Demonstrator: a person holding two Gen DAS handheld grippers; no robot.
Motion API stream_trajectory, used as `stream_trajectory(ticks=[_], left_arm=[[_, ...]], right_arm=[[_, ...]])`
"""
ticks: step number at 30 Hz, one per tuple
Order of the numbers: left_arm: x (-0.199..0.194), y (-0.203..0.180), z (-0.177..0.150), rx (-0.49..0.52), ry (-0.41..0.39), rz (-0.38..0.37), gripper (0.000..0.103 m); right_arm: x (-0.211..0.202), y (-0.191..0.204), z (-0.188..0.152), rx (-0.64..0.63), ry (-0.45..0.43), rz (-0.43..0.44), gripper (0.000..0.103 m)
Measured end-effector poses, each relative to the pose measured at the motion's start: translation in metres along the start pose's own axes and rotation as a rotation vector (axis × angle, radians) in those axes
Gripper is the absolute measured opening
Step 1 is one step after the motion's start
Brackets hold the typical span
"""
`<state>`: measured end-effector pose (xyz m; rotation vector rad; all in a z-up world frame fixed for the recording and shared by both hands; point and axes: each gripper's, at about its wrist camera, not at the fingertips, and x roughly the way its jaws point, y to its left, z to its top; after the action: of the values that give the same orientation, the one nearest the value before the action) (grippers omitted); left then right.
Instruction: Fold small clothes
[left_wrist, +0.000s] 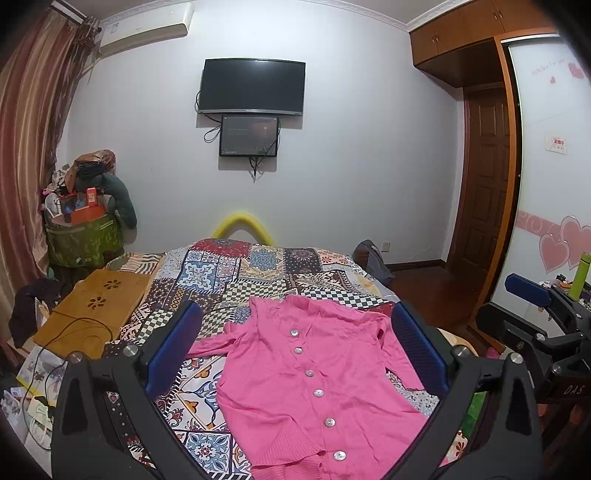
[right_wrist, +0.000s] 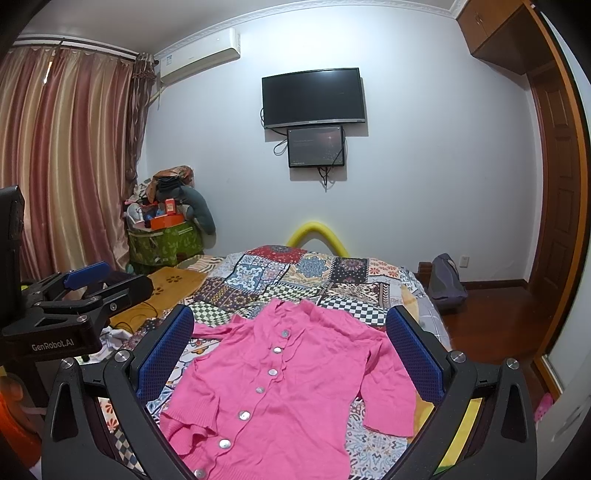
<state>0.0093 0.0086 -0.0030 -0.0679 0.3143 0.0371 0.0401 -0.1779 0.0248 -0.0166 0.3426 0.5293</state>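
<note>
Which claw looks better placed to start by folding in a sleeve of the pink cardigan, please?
Probably the right claw: its view shows the pink cardigan's right sleeve lying flat, cuff exposed. Under the left claw, the other sleeve looks bunched.

The left gripper (left_wrist: 295, 350) is a matte black plastic frame with two broad arms, each pierced by a tall triangular cut-out. Round silver screws (left_wrist: 130, 350) sit at the joints. Its fingers carry blue textured rubber pads (left_wrist: 173, 350). The right gripper (right_wrist: 290, 350) is built alike, with black arms, silver screws (right_wrist: 457, 356) and blue dimpled pads (right_wrist: 413, 354). White lettering "GenRobot.AI" (right_wrist: 53, 346) marks the left unit's side; "DAS" (left_wrist: 572, 389) shows on the right unit's.
</note>
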Motion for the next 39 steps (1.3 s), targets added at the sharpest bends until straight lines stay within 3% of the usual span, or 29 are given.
stream_trajectory(ticks=[39], left_arm=[[0.0019, -0.0008, -0.0028, 0.007, -0.004, 0.001, 0.103]], right_arm=[[0.0010, -0.0017, 0.0028, 0.003, 0.004, -0.003, 0.103]])
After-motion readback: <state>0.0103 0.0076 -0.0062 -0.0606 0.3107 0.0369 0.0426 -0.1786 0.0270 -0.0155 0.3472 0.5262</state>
